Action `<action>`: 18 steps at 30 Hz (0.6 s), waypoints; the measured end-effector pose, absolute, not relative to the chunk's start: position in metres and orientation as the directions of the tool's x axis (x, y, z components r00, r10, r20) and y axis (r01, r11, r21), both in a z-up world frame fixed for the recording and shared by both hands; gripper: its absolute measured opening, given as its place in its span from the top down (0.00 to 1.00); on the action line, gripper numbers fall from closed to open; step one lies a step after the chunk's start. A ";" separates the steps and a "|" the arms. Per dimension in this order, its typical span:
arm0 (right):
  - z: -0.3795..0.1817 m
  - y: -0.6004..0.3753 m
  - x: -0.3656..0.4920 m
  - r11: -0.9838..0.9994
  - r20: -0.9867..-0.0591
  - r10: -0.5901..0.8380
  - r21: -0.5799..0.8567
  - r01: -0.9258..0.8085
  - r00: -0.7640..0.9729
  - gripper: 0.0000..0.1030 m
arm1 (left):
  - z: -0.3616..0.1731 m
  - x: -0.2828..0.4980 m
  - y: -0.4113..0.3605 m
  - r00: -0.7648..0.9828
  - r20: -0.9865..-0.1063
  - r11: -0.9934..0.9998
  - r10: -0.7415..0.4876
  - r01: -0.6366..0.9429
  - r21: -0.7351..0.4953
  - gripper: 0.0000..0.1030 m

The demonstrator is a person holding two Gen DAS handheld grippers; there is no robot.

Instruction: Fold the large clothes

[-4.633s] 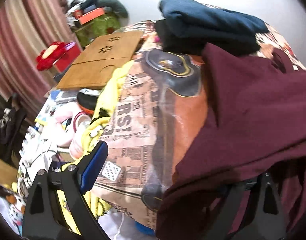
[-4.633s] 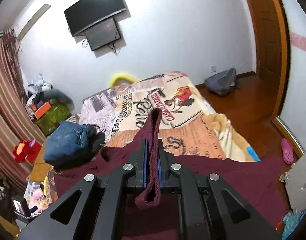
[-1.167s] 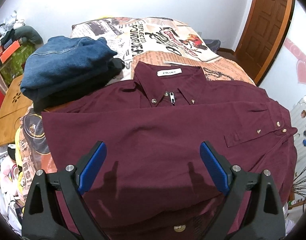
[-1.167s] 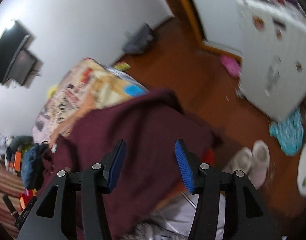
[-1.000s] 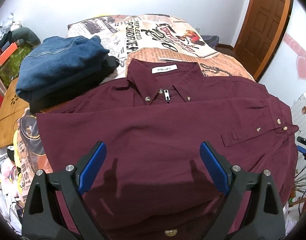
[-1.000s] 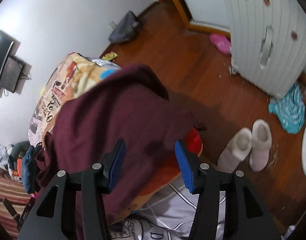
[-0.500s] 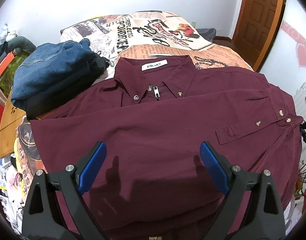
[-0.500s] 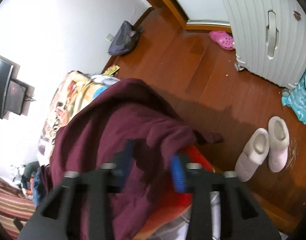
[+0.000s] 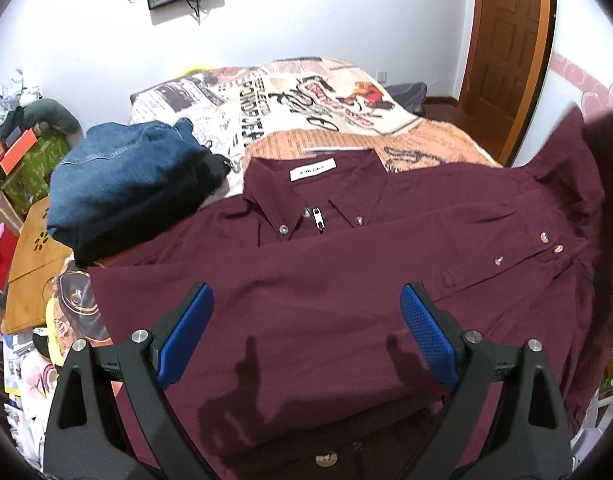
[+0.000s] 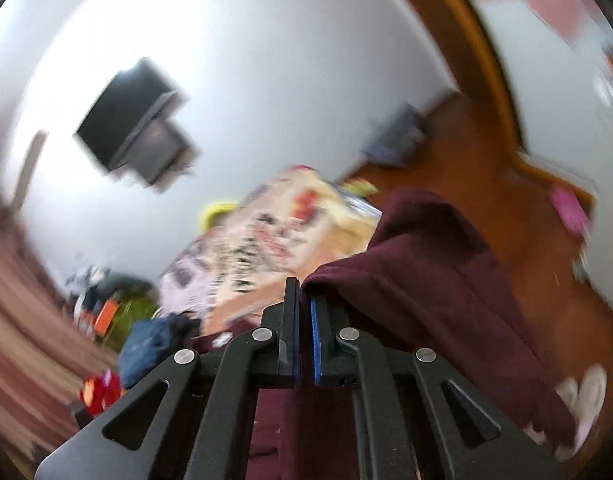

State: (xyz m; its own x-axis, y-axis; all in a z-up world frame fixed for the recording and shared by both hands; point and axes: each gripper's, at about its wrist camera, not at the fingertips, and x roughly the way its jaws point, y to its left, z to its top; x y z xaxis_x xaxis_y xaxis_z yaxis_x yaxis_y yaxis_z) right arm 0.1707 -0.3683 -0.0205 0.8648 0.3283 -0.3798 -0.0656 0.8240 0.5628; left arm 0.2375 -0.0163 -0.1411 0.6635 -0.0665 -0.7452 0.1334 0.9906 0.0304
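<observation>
Our left gripper (image 9: 306,336) hangs above the maroon shirt (image 9: 326,280), its blue pads spread wide with nothing between them, just as half a second ago. The shirt lies front up across the bed (image 9: 290,92), collar toward the far wall, one sleeve folded across the chest. Beside its left shoulder sits the folded blue jeans (image 9: 122,184) pile, unmoved.

What differs is on the right. Half a second ago our right gripper (image 10: 302,300) was spread over the shirt's edge hanging off the bed; now its pads are pressed together on a fold of the maroon shirt (image 10: 418,264), and the cloth drapes down from the pinch. In the left view the shirt's right side now rises into the air at the frame's edge, where before it lay flat. The right view is smeared by motion, with the wall screen (image 10: 134,120) tilted.
</observation>
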 end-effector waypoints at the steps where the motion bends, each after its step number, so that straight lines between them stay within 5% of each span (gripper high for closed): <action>1: -0.014 -0.356 0.171 0.826 -0.365 0.354 0.554 -0.104 0.861 0.96 | -0.139 0.236 -0.014 0.668 -0.741 0.991 -0.068 0.131 0.027 0.08; 8: -0.019 -0.242 0.188 0.829 -0.418 0.510 0.472 -0.300 0.752 0.96 | -0.129 0.222 0.016 0.700 -0.712 0.995 -0.064 0.099 0.008 0.08; 18: -0.152 -0.175 0.206 0.872 -0.752 0.484 0.378 -0.310 0.447 0.92 | -0.136 0.211 0.046 0.681 -0.731 0.999 -0.039 0.054 -0.004 0.08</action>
State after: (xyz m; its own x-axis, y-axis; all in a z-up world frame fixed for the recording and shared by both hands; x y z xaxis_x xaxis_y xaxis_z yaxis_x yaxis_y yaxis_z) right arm 0.2058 -0.1745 -0.1519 0.4467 0.4845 -0.7522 -0.3102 0.8724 0.3777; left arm 0.2107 0.0464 -0.1360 0.6814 -0.0393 -0.7309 0.0535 0.9986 -0.0038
